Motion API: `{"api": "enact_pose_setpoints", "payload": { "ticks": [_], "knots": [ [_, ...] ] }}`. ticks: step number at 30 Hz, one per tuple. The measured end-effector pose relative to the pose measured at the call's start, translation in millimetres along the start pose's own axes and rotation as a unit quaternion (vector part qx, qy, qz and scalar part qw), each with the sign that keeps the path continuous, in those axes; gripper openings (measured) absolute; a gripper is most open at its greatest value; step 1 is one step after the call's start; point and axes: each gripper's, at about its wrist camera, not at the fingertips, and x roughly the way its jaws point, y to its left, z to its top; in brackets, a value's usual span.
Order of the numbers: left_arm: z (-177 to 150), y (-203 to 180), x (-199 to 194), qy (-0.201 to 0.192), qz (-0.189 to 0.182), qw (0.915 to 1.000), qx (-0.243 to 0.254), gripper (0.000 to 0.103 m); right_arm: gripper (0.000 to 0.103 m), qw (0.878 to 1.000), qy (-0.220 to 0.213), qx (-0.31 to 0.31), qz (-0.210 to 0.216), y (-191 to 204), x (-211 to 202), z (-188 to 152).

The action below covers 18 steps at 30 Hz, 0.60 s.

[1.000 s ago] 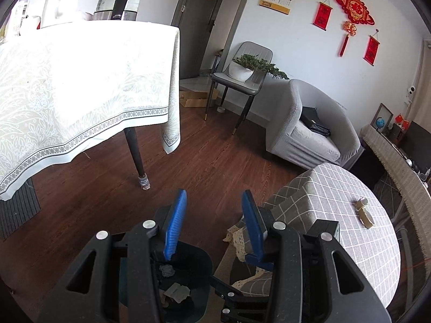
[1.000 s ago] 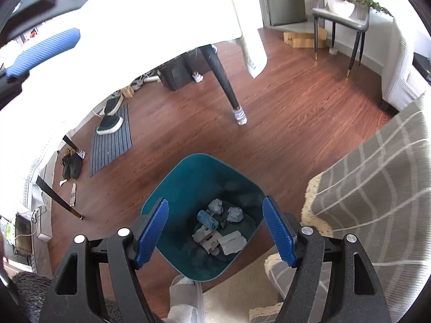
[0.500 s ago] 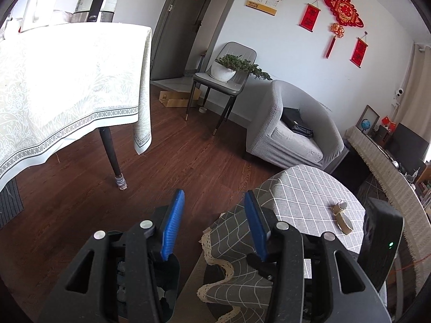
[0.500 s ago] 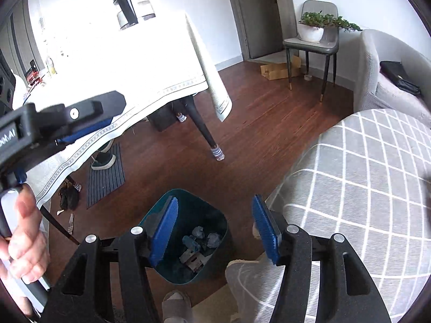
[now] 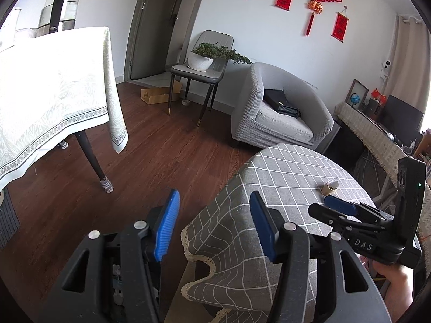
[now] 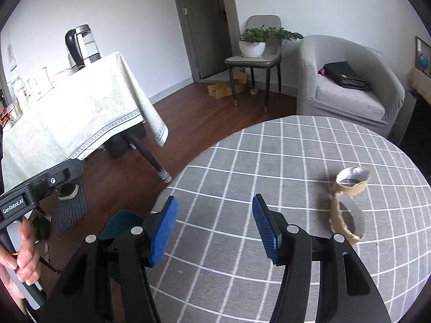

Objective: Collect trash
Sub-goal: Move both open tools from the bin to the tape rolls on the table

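R gripper (image 6: 214,227): fingers spread wide, nothing between them, hovering over the near-left part of the round desk (image 6: 282,156) w/ the grey checked cloth. L gripper (image 5: 212,222): fingers also spread, empty, over the desk's left edge where the cloth hangs down.

Trash on the desk: crumpled brown paper cup (image 6: 350,180) and a brown tape-roll ring (image 6: 347,219) touching it, just in front. Both lie right of the R fingers, apart from them. In the L view the cup (image 5: 330,185) shows small, just beyond the R gripper's blue pad.

Teal bin (image 6: 121,224) on the floor at the desk's left, mostly hidden behind the R gripper's left finger; contents can't be made out.

Further out: dining table w/ pale cloth (image 6: 80,113) and kettle (image 6: 80,44) on the left, chair w/ potted plant (image 6: 254,43) by the door, grey armchair (image 6: 350,86) w/ a black bag.
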Motion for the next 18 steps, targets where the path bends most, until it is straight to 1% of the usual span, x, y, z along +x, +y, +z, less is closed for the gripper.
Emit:
{"api": "enact_pose_setpoints", "payload": {
  "ticks": [8,12,15,18],
  "knots": [
    [-7,-25,20,0.015,-0.012,0.9997,0.014,0.058,0.058,0.999,-0.004,0.033,-0.033,-49,-13,-14],
    [-12,-39,33,0.03,-0.018,0.9991,0.024,0.058,0.058,0.997,-0.003,0.032,-0.063,-68,-17,-21],
    [-17,-50,43,0.041,-0.019,0.9983,0.037,0.059,0.058,0.997,-0.007,0.039,-0.072,-79,-21,-23],
    [-20,-62,52,0.048,-0.022,0.9973,0.05,0.059,0.058,0.995,-0.003,0.035,-0.094,-87,-20,-25]
  ]
}}
